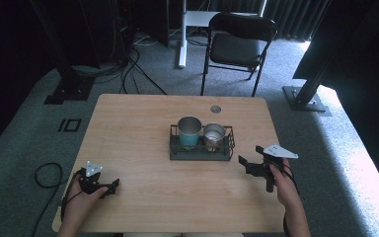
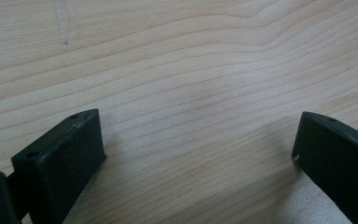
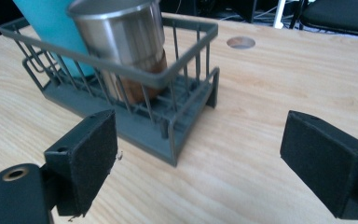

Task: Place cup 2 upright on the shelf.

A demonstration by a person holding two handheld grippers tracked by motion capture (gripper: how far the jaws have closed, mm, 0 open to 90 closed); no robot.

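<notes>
Your right gripper, jaws wide apart, sits just beside the right end of the rack at mid-desk. The steel cup stands upright nearest it, the teal cup beyond. Your left gripper, also spread, rests near the desk's front-left corner, well apart.

Landmark: the wire rack mid-table.
Inside rack: teal cup and steel cup touch, blocking passage between them.
Right of rack: bare wood up to the right gripper, jaws apart.
Front-left of rack: open tabletop reaching the left gripper.
</notes>
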